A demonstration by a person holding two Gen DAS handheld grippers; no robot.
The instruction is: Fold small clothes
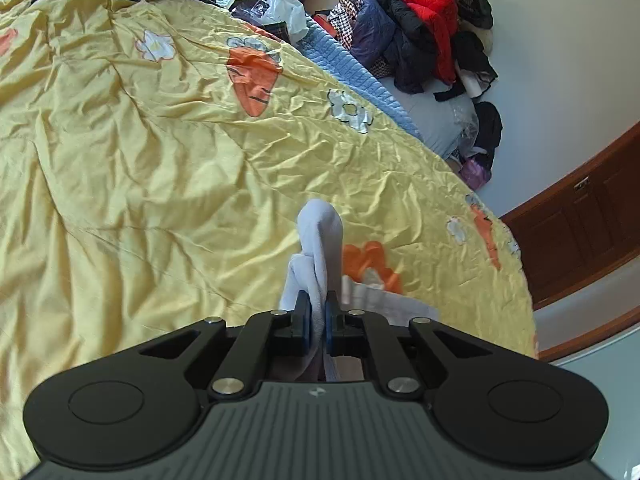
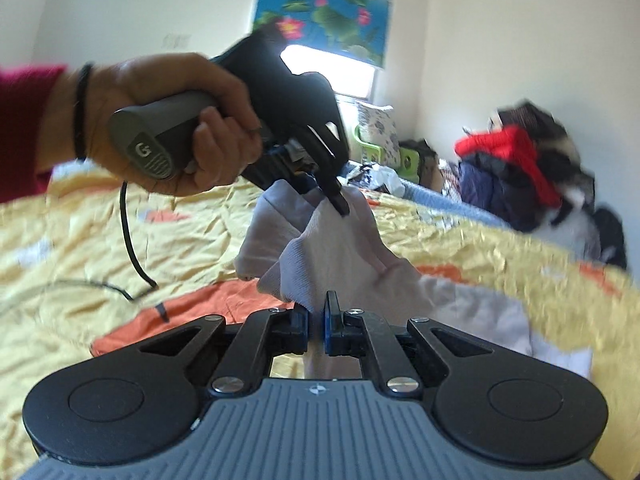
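A small pale white garment [image 1: 320,248], like a sock, hangs above the yellow bedspread [image 1: 140,152]. My left gripper [image 1: 319,312] is shut on one end of it. In the right wrist view the same garment [image 2: 332,240] stretches between both tools. My right gripper [image 2: 318,316] is shut on its lower edge. The left gripper [image 2: 320,188], held in a hand, pinches the upper part. More white fabric [image 2: 480,312] lies on the bed to the right, blurred.
The bedspread [image 2: 80,240] has orange carrot and white flower prints. A pile of dark and red clothes [image 1: 424,28] sits beyond the bed's far edge by the wall. A black cable [image 2: 132,248] trails over the bed. A wooden cabinet [image 1: 592,216] stands at the right.
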